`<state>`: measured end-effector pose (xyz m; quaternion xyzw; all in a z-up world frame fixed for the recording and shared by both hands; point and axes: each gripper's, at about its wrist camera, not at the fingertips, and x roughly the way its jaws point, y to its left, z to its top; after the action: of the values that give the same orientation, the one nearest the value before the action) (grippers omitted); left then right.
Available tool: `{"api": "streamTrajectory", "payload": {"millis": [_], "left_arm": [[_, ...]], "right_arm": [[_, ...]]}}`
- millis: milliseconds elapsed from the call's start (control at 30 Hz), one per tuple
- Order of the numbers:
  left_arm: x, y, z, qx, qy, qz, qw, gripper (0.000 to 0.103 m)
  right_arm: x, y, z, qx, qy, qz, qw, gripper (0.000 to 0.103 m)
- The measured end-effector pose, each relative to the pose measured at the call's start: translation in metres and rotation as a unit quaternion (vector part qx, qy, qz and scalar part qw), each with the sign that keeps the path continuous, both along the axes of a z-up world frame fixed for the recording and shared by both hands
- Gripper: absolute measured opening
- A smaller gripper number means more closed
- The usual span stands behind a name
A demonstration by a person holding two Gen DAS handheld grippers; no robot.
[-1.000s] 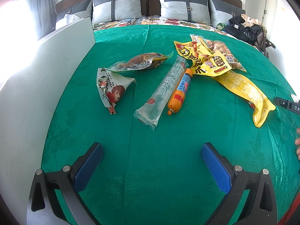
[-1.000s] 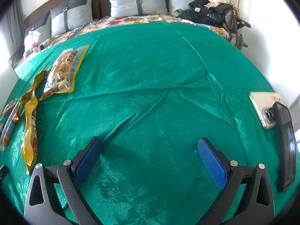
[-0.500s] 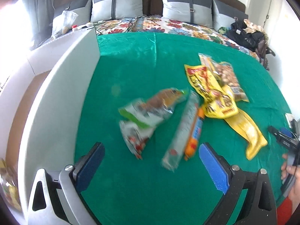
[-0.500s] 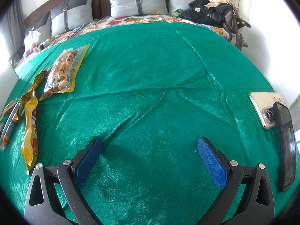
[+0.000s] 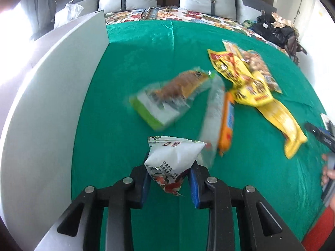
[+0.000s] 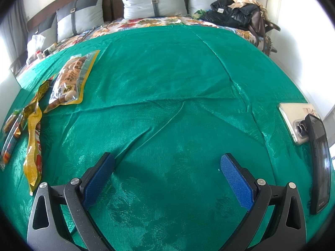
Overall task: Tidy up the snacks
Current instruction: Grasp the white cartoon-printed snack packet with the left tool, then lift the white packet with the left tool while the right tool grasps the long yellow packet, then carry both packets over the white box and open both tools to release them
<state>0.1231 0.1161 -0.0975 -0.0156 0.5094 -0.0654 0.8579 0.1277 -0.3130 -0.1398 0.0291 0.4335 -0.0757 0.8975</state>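
Black fingers [image 6: 98, 177], blue pads, apparently silver screws.

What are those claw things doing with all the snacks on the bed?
Someone is tidying snacks with two hand-held grippers. The left gripper is pinching a small white snack packet above the green bedspread, beside a white box. Other snacks lie on the bedspread, like an orange sausage stick and yellow packets. The right gripper is open, holding nothing, near two phones.

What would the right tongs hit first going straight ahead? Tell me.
Nothing close: the right tongs, open and holding nothing, point over bare green bedspread. Probably the grey pillows at the headboard come first, though depth is unclear.
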Motion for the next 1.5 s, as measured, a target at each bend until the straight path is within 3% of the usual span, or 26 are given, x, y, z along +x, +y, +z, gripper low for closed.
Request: {"api": "streamTrajectory", "payload": {"millis": [100,200,300,367,467,500,533,600,733,800,867,900,1000,1067,1133,1200,1367,1500], "left_arm": [[-0.034,0.001,0.004,-0.006,-0.005,-0.009,0.9999,0.03],[-0.06,-0.004,0.003,0.001,-0.016,-0.015,0.9998,0.03],[-0.074,-0.003,-0.001,0.0,-0.021,-0.014,0.9997,0.031],[-0.076,0.0,-0.006,-0.01,-0.014,-0.01,0.9998,0.031],[-0.084,0.005,-0.006,-0.013,-0.023,-0.009,0.9996,0.031],[-0.086,0.007,-0.006,-0.02,-0.026,-0.008,0.9994,0.03],[-0.088,0.011,-0.006,-0.026,-0.028,-0.006,0.9993,0.031],[-0.09,0.017,-0.006,-0.037,-0.031,-0.003,0.9988,0.031],[-0.09,0.023,-0.008,-0.056,-0.032,-0.005,0.9979,0.03],[-0.089,0.022,-0.009,-0.064,-0.03,-0.011,0.9974,0.03],[-0.088,0.018,-0.009,-0.071,-0.028,-0.017,0.9969,0.031],[-0.087,0.016,-0.009,-0.075,-0.029,-0.02,0.9965,0.031],[-0.091,0.012,-0.003,-0.077,-0.039,-0.032,0.9958,0.031],[-0.096,0.014,0.004,-0.077,-0.047,-0.037,0.9952,0.031],[-0.101,0.02,0.012,-0.087,-0.055,-0.034,0.9941,0.031],[-0.105,0.026,0.019,-0.101,-0.063,-0.029,0.9925,0.031],[-0.111,0.035,0.041,-0.143,-0.075,-0.02,0.9866,0.031],[-0.115,0.054,0.079,-0.182,-0.103,-0.006,0.9779,0.031]], "right_arm": [[-0.009,0.0,0.006,0.033,-0.015,0.015,0.999,0.1],[-0.025,0.027,0.028,0.124,-0.068,0.108,0.984,0.1],[-0.017,0.09,0.038,0.113,-0.038,0.222,0.968,0.099],[0.002,0.121,0.033,0.098,0.003,0.242,0.965,0.099],[0.032,0.154,0.011,0.043,0.073,0.245,0.966,0.097],[0.037,0.16,0.004,0.03,0.09,0.247,0.964,0.08],[0.036,0.165,0.004,-0.001,0.086,0.242,0.967,0.051],[0.033,0.164,0.007,0.013,0.106,0.24,0.965,0.047],[-0.004,0.146,0.011,0.065,0.162,0.233,0.957,0.045],[-0.027,0.14,0.011,0.069,0.18,0.231,0.954,0.046],[-0.035,0.137,0.015,0.067,0.179,0.217,0.957,0.055],[-0.035,0.137,0.018,0.066,0.172,0.212,0.96,0.07],[-0.027,0.151,0.023,0.034,0.152,0.208,0.965,0.073],[-0.021,0.166,0.015,0.005,0.171,0.218,0.961,0.071],[-0.021,0.174,0.011,-0.032,0.179,0.222,0.958,0.041],[-0.025,0.172,0.018,-0.016,0.185,0.213,0.959,0.036],[-0.044,0.152,0.053,0.07,0.158,0.189,0.967,0.033],[-0.052,0.161,0.097,0.145,0.118,0.194,0.963,0.033]]}}
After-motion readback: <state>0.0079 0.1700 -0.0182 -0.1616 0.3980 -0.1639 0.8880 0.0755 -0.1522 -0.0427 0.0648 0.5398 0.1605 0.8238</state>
